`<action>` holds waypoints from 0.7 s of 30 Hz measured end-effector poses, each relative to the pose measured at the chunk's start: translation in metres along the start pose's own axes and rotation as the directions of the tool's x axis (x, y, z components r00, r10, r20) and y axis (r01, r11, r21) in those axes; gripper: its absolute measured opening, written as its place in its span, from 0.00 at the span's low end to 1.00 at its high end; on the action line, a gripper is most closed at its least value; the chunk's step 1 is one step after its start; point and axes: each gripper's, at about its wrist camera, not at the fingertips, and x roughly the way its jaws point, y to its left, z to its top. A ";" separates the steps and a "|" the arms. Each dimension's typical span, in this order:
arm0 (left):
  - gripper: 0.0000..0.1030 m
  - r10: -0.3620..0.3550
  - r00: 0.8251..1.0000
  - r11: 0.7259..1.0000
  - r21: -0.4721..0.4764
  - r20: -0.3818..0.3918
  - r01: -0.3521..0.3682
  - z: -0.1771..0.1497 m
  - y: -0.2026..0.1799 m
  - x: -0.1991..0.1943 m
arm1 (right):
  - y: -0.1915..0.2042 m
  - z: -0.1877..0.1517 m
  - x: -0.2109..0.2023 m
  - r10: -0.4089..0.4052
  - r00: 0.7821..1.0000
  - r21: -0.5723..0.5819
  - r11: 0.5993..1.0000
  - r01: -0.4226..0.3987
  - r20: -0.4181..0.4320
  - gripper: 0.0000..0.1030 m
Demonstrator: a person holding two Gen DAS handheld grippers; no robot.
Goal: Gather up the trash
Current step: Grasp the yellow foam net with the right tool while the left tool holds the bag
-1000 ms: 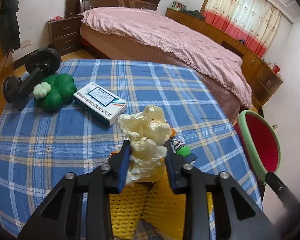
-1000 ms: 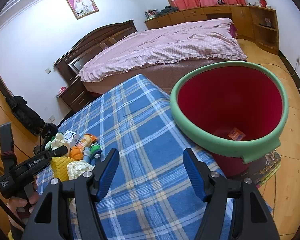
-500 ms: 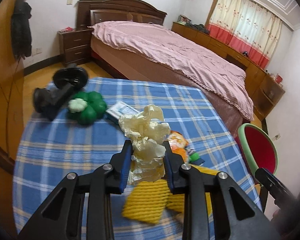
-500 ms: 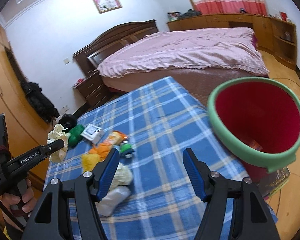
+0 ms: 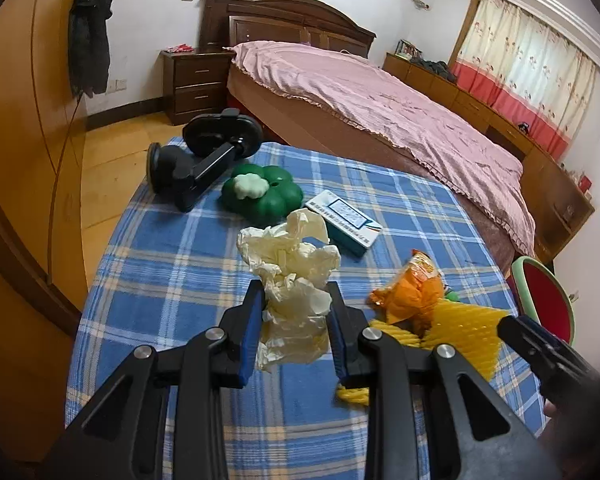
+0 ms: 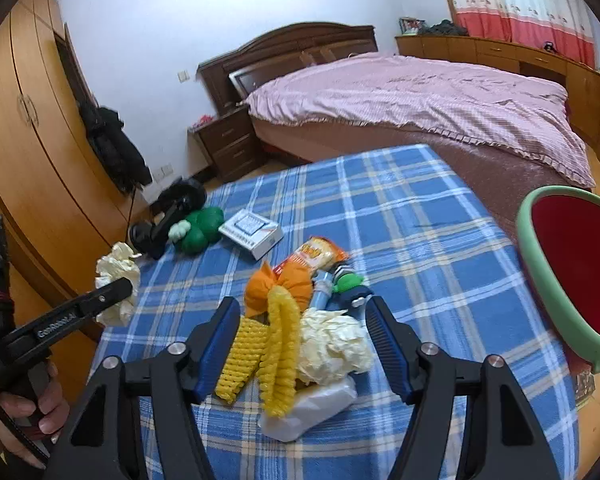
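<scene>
My left gripper (image 5: 296,322) has lifted the tissue (image 5: 290,276) clear, clamped tight; my right gripper (image 6: 302,336), wide open, now hovers over the pile (image 6: 300,344), seemingly next for the bin (image 6: 572,272).

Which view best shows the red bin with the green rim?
The right wrist view: the red bin with the green rim shows its open mouth and interior. The left wrist view catches only a small part at the table's edge.

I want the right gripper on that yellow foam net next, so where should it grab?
Pinch the yellow net across its upright ridge from above, jaws on either side. That fold stands proud of the pile, and the open right gripper hangs over it.
</scene>
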 end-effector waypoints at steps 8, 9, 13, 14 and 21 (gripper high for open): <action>0.29 -0.051 0.999 0.999 -0.017 0.010 0.051 -0.001 0.018 0.015 | 0.018 -0.004 0.028 -0.069 0.995 -0.071 0.995 0.064 -0.070 0.28; 0.29 -0.057 0.998 0.998 -0.013 0.011 0.057 0.000 0.020 0.017 | 0.019 -0.005 0.029 -0.075 0.995 -0.076 0.995 0.069 -0.072 0.22; 0.29 -0.075 0.997 0.997 0.003 0.016 0.075 0.002 0.023 0.023 | 0.021 -0.006 0.032 -0.096 0.994 -0.076 0.993 0.091 -0.060 0.15; 0.29 -0.084 0.996 0.996 0.007 0.015 0.084 0.004 0.022 0.026 | 0.019 -0.004 0.033 -0.091 0.994 -0.063 0.994 0.088 -0.057 0.14; 0.29 -0.129 0.992 0.990 0.050 0.000 0.129 0.014 0.012 0.037 | 0.011 0.004 0.036 -0.049 0.997 0.002 0.999 0.049 -0.053 0.13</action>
